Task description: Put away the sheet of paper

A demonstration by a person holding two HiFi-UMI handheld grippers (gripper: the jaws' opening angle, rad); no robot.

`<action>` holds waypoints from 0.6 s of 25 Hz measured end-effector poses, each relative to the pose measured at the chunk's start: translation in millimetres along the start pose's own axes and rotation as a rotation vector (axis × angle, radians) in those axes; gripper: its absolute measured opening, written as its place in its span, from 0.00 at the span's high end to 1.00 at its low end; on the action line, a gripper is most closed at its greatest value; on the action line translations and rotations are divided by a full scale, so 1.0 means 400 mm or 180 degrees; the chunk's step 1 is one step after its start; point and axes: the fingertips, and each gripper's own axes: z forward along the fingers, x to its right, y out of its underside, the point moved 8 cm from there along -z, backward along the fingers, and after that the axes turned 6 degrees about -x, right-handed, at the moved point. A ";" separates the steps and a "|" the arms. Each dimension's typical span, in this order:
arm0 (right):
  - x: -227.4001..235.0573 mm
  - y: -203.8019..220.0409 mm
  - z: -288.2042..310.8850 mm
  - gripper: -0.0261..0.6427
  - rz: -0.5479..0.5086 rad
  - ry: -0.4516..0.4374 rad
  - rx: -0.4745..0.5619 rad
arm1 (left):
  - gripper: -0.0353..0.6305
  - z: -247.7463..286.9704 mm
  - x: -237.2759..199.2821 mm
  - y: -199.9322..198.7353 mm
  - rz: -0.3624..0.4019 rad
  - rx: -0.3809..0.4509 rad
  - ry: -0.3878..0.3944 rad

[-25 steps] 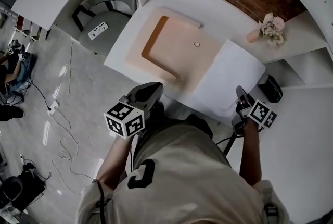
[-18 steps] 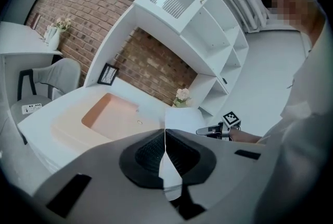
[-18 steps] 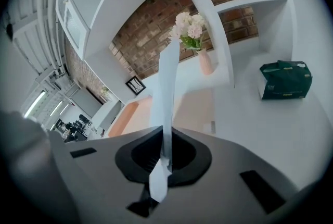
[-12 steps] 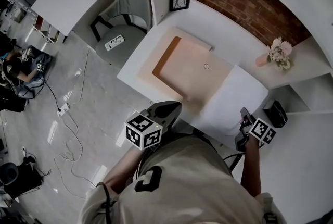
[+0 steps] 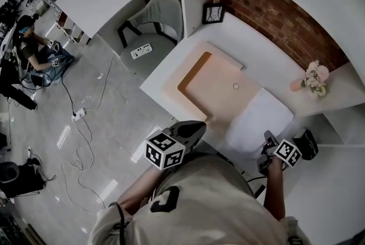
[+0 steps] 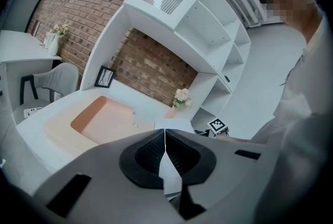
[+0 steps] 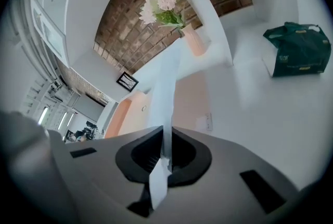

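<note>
My left gripper (image 5: 194, 127) hovers by the desk's (image 5: 256, 47) front edge, jaws pressed together. Moving right: the peach pad (image 5: 219, 84), then the sheet of paper (image 5: 259, 118) lying on the desk right against it, near edge overhanging. My right gripper (image 5: 267, 139) has that edge pinched between its jaws.

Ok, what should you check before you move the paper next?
1. Right gripper clamped on the sheet of paper: ok.
2. Left gripper free to help: cannot tell; its jaws are together, with a white sliver showing lower between them.
3. Paper apart from the flower vase: ok.
4. Paper lifted off the desk: cannot tell.
</note>
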 end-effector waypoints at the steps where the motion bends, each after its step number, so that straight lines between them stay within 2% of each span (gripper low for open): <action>1: 0.001 0.003 0.005 0.92 0.0049 -0.0017 0.0004 | 0.92 -0.008 -0.002 0.000 -0.0005 0.0005 -0.0014; 8: -0.003 0.008 0.066 0.92 0.0172 -0.0040 -0.0033 | 0.92 -0.051 -0.026 0.009 -0.0068 0.0093 -0.0158; 15: 0.010 0.008 0.081 0.92 0.0225 0.0021 -0.0032 | 0.92 -0.027 -0.016 0.002 -0.0042 0.0049 -0.0084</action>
